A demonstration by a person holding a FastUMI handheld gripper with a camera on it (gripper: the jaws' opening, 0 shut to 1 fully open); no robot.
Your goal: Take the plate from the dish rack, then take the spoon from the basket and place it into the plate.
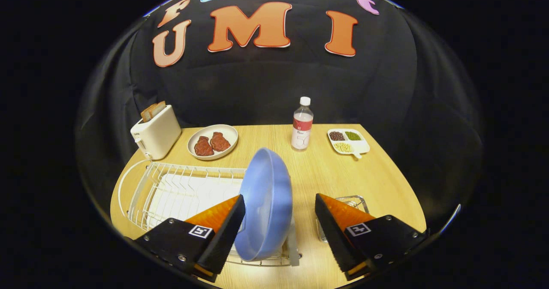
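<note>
Toaster [156, 131]: white, at the far left of the tabletop [386, 173], with bread slices standing in its slot.
Dish rack [180, 190]: white wire, just in front of the toaster, running rightward to the plate.
Meat dish [212, 141]: a pale oval dish holding two reddish-brown pieces, beyond the rack.
Plate [266, 203]: blue, standing on edge and tilted at the rack's right end, its lower part between the fingers, close against the left finger [223, 229] and well apart from the right one.
Gripper [281, 233]: fingers spread wide, not clamped on anything.
Bottle [302, 124]: clear, white cap, upright beyond the plate.
Basket [351, 205]: a clear container just behind the right finger [339, 229]; its contents cannot be made out.
Divided tray [348, 141]: white, with dark, green and pale beans in its compartments, right of the bottle.
</note>
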